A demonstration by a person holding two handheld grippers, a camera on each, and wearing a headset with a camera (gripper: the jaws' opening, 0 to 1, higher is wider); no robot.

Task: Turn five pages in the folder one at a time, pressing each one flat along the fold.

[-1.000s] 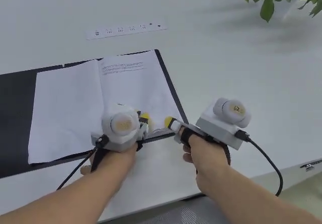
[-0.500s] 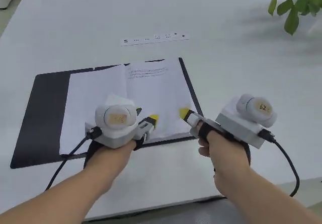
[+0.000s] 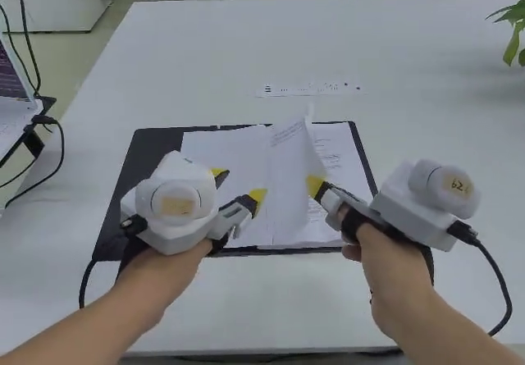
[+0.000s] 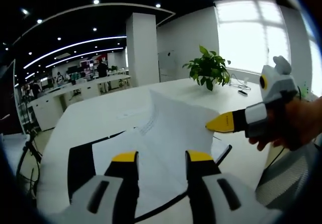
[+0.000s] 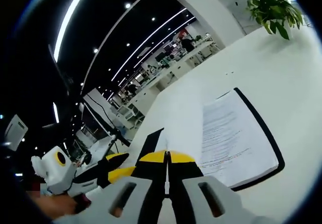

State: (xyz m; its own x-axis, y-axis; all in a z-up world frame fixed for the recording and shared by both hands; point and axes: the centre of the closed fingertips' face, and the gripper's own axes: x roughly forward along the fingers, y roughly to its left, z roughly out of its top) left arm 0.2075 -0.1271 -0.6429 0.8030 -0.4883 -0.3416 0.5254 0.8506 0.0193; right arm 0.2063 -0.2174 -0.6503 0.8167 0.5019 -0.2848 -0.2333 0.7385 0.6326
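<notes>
page point(image 3: 289, 176) now upright over open folder point(image 3: 148, 161)

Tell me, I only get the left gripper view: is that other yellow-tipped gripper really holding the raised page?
Observer: Yes. The right gripper view shows the right gripper with its jaws shut, pinching the edge of the page.
Operator: What lies under that page?
Observer: Another printed sheet, flat in the folder.
Operator: Anything beyond the folder?
Observer: A power strip on the table, seen in the head view.
</notes>
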